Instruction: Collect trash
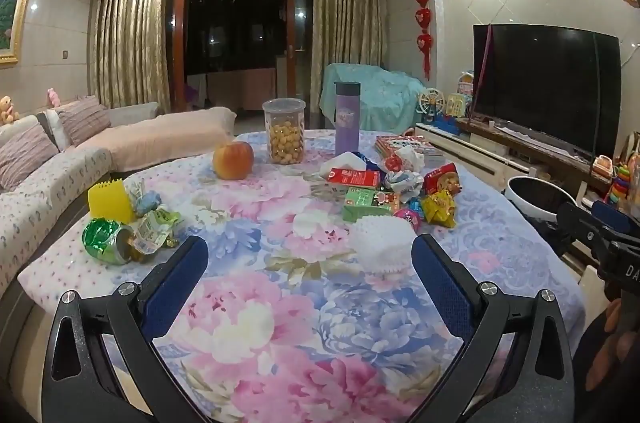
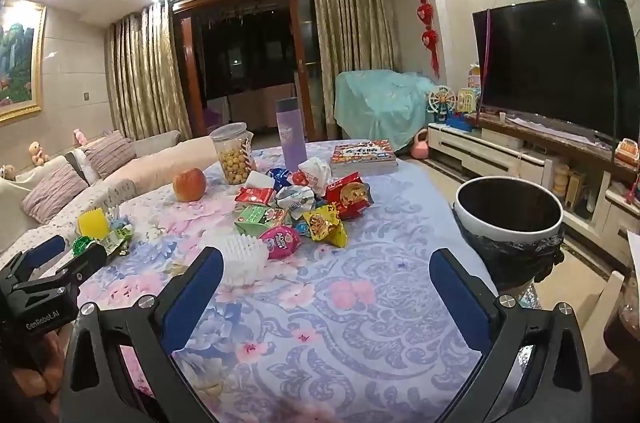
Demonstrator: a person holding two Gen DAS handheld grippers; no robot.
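Trash lies heaped right of centre on the flowered cloth in the left wrist view: cartons, crumpled paper, bright wrappers, with a white foam net nearest. More wrappers and a green can sit at the left edge beside a yellow scraper. An apple, snack jar and purple flask stand behind. The left gripper is spread wide, holding nothing, low over the cloth. In the right wrist view, the heap lies ahead and the bin stands off the table's right edge. The right gripper is likewise wide open and empty.
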